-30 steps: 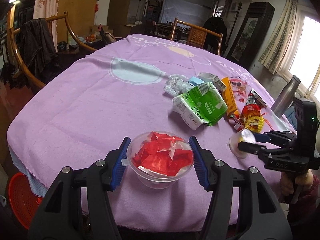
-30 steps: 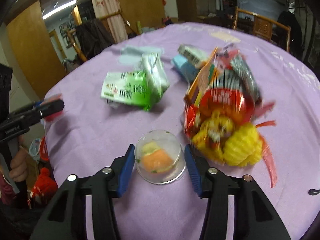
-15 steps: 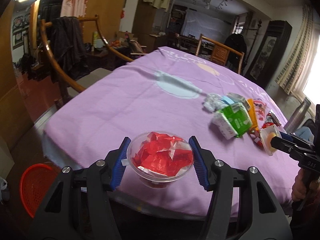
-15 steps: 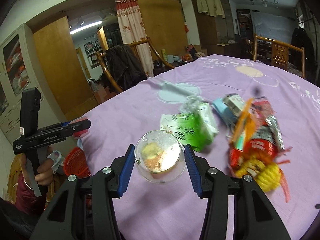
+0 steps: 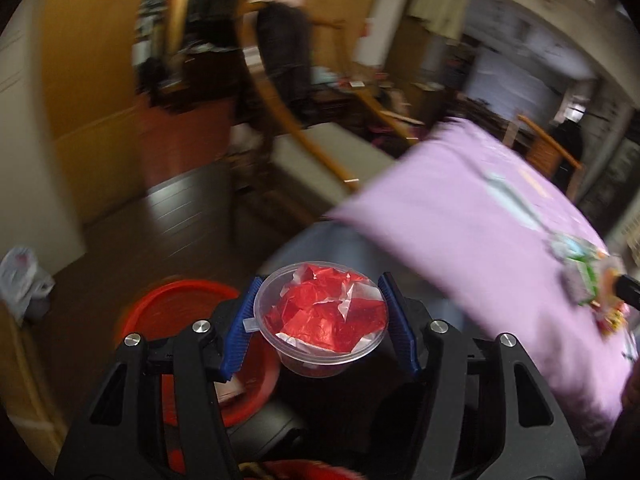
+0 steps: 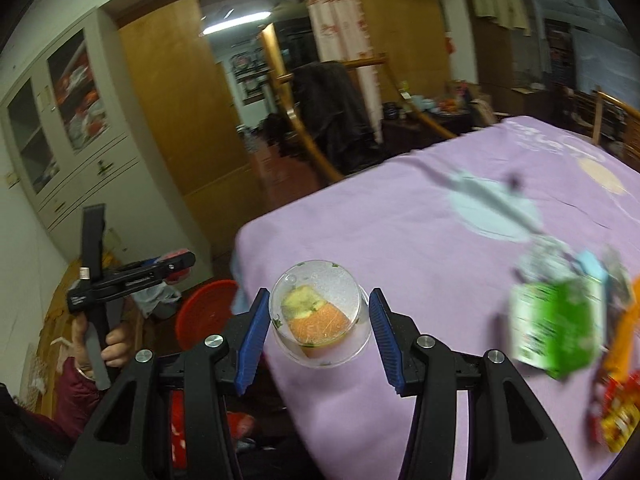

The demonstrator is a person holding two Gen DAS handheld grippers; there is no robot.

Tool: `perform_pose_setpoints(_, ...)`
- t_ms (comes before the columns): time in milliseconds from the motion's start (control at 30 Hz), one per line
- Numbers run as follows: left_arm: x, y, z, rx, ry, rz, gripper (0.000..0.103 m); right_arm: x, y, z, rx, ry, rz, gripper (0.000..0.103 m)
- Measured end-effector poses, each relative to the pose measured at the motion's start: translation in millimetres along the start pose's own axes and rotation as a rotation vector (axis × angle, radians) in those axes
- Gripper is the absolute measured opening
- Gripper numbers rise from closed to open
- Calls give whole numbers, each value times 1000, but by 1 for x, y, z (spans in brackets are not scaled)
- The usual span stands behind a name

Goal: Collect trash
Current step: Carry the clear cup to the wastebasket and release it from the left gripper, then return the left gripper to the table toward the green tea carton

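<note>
Both hands have swung away from the table since a second ago: the left gripper (image 5: 320, 320), which hung over the purple cloth, is now out past the table's edge above the floor, and the right gripper (image 6: 316, 336), once low beside the wrapper heap, sits higher at the near corner.

Between the left gripper's blue pads hangs the clear tub of red wrapper scraps (image 5: 324, 320), carried in the air; its jaws are easing apart, yet the tub stays lodged between them. Just below and to the left stands the red basket (image 5: 172, 312) on the dark floor (its rim is blurred), with a scrap of packaging inside.

Its partner on the right clasps the clear cup with orange and yellow food remains (image 6: 320, 316), tilted so its mouth faces the camera, over the edge of the purple tablecloth (image 6: 420, 240). In the right wrist view the person's left hand (image 6: 108, 344) grips the other tool's handle, near the basket. A green carton (image 6: 556, 328) and bright wrappers (image 6: 616, 400) lie on the cloth at the right, blurred. A wooden chair with a dark jacket (image 6: 332, 112) stands beyond the table.
</note>
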State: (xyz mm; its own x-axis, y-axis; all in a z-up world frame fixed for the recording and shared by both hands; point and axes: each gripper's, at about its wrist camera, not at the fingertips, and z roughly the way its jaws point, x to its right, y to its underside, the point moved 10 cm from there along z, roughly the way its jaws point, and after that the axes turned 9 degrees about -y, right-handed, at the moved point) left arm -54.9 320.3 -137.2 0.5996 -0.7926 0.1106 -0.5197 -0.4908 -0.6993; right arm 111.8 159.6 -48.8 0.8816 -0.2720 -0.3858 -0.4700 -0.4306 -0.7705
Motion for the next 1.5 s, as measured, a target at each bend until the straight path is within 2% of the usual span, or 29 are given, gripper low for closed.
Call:
perform_pose_setpoints(33, -20, 3, 6, -14, -47, -20, 65, -8, -2, 7, -10, -10, -7, 50)
perform_pose_setpoints(67, -40, 5, 11, -29, -108, -44, 81, -15, -5, 17, -24, -21, -16, 50)
perform_pose_setpoints(100, -56, 7, 14, -33, -159, -68, 90, -22, -8, 26, -38, -30, -26, 50)
perform_pose_setpoints(133, -77, 8, 15, -28, -223, -101, 90, -31, -10, 35, -54, -39, -39, 50)
perform_pose_setpoints(167, -85, 8, 15, -30, -234, -114, 90, -37, -11, 42, -63, -46, -47, 50)
perform_pose_setpoints(333, -120, 4, 4, 3, -211, -200, 91, -76, -16, 85, -135, -101, -101, 50)
perform_pose_setpoints(600, -167, 2, -9, 41, -302, -276, 93, -134, -4, 152, -263, -180, -167, 50)
perform_pose_setpoints(767, -180, 0, -11, 53, -320, -302, 93, -177, -23, 196, -278, -244, -191, 50)
perform_pose_setpoints(833, -184, 1, -13, 52, -339, -300, 93, -186, -32, 209, -262, -242, -188, 73)
perform_pose_setpoints(967, -187, -2, -17, 65, -363, -287, 93, -189, -38, 203, -218, -233, -198, 74)
perform_pose_setpoints(1167, -169, -2, -12, 51, -320, -264, 93, -155, -36, 182, -192, -158, -162, 75)
perform_pose_setpoints(1500, -102, -13, -23, 69, -236, -166, 93, -89, -38, 120, -86, -83, -64, 80)
